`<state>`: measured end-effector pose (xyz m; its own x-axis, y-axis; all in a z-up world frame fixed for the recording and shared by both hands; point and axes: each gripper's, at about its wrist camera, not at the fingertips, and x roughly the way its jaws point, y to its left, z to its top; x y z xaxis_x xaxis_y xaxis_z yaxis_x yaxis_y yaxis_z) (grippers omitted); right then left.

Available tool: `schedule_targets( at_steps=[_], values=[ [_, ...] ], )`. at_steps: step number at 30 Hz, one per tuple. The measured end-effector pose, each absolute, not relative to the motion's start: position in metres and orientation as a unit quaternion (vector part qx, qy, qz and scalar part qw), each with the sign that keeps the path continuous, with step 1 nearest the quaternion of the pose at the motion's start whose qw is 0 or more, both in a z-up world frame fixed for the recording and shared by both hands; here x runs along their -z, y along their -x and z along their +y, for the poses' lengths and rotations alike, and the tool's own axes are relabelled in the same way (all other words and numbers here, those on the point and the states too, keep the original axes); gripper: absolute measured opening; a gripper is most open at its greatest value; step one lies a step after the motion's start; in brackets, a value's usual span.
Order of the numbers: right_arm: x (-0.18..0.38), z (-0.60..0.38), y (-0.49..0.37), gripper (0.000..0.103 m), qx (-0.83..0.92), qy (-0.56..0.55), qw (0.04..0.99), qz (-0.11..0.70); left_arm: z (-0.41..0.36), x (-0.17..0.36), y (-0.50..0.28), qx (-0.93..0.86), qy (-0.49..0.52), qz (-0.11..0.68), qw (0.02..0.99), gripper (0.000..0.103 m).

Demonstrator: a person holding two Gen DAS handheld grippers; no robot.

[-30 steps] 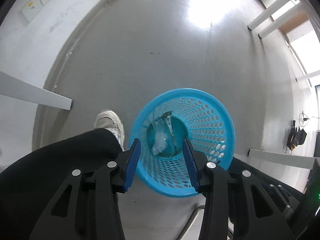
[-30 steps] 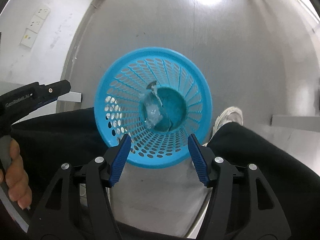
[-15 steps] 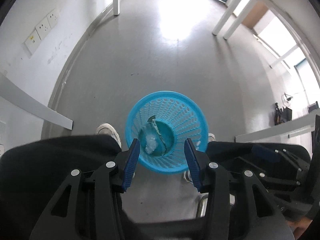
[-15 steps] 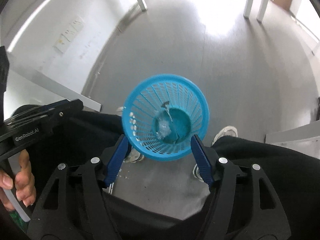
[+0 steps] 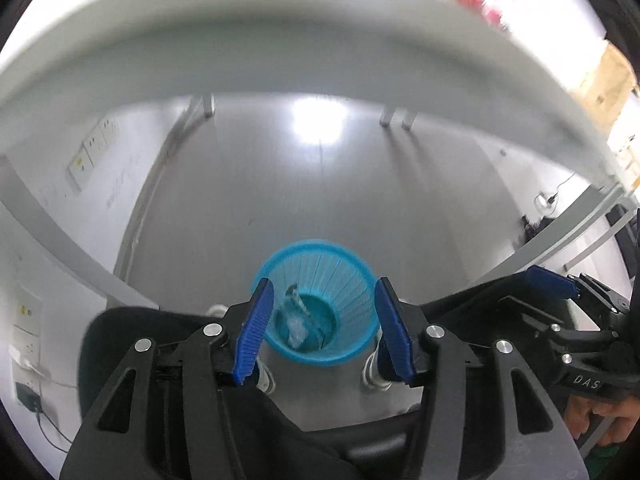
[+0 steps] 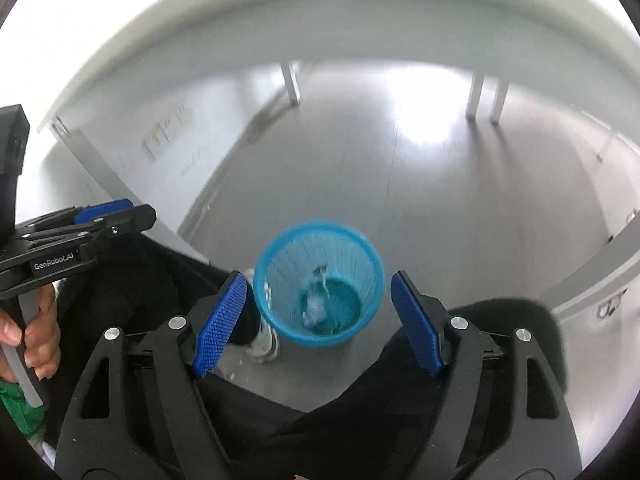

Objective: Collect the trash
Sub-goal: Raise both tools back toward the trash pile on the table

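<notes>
Two hand-held grippers hang above a round blue plastic mesh wastebasket (image 5: 316, 300) standing on the grey floor (image 5: 320, 192), directly ahead of and well below both tools. The left gripper (image 5: 322, 330) has its blue ribbed pads (image 5: 256, 330) apart and still spreading, with nothing between them — the basket only appears framed there because it sits far beneath. The right gripper (image 6: 318, 320) is the same: its jaws are wide and opening, its pads empty. Inside the basket, at the bottom, lies crumpled clear plastic trash (image 5: 296, 324) with a darker scrap beside it, so what was collected seems to be already deposited. Both tools point steeply downward over the open mouth of the basket, a posture that fits a release made from above, where a dropped piece falls inside the rim rather than onto the floor. The person's black-trousered legs (image 6: 132, 292) and pale shoes (image 6: 266, 338) flank the basket, just beneath the grippers, keeping it centred within reach. Above and beyond the tools runs the blurred white edge of a table (image 5: 280, 56) — in all likelihood where any remaining litter would be. Whether more trash is left cannot be told from these views.
</notes>
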<state>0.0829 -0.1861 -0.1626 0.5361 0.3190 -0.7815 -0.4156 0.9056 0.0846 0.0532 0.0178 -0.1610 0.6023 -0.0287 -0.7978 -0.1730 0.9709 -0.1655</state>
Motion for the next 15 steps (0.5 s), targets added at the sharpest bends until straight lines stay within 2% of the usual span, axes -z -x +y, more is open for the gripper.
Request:
schedule_targets(
  at_steps=[7,14,15],
  values=[
    [0.101,-0.200,-0.052,0.077,-0.218,0.052,0.907,0.356,0.011,0.114,-0.023,-0.033,0.106,0.380,0.918,0.062],
    [0.048,-0.210,-0.035,0.088,-0.225,0.045,0.930,0.288,0.004,0.071,-0.006,-0.037,0.083,0.316,0.944,0.078],
    [0.042,-0.210,-0.034,0.089,-0.225,0.043,0.932,0.280,0.001,0.060,-0.003,-0.040,0.072,0.299,0.951,0.084]
  ],
)
